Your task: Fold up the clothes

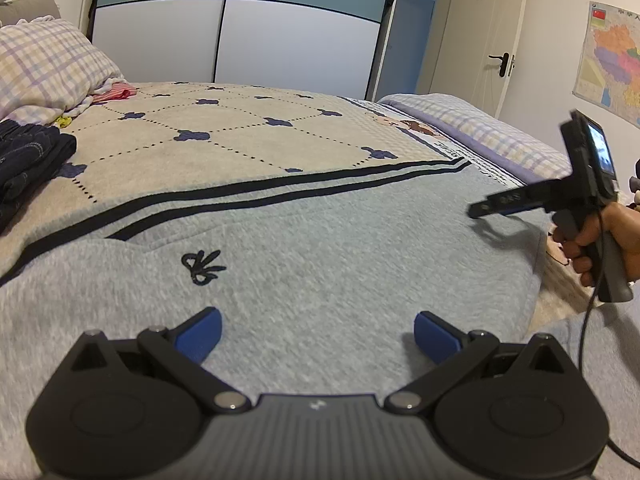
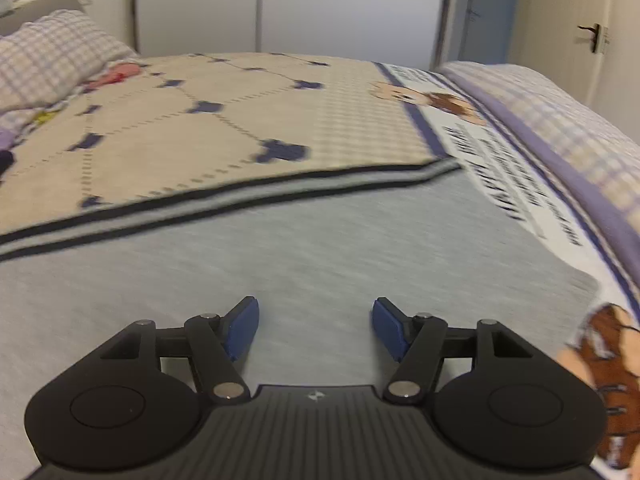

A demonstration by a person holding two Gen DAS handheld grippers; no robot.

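Both tools, left tool (image 1: 316,334) and right tool (image 2: 313,328), hover wide and empty over the grey sweatshirt (image 1: 320,248) on the bed (image 1: 248,128), probably between folds, next needing an edge pinched.

One grey knit sweatshirt (image 1: 320,248) with two dark stripes along its hem lies on the bed. One small black embroidered emblem (image 1: 203,266) marks its front.

One pile of folded dark navy garments (image 1: 28,160) sits at the left; the number of pieces in it cannot be told.

One beige blanket (image 1: 240,128) with navy flower motifs covers the bed.

Two lilac checked pillows are present: one at the left (image 1: 48,64), one at the right (image 1: 480,124).

Two black handheld grippers with blue fingertip pads are in view: the left gripper (image 1: 318,336) and the right gripper (image 2: 314,326). One hand (image 1: 596,240) is visible.

One wall map (image 1: 612,64) hangs at the right. Two door handles (image 1: 500,62) cannot be confirmed; one is seen.
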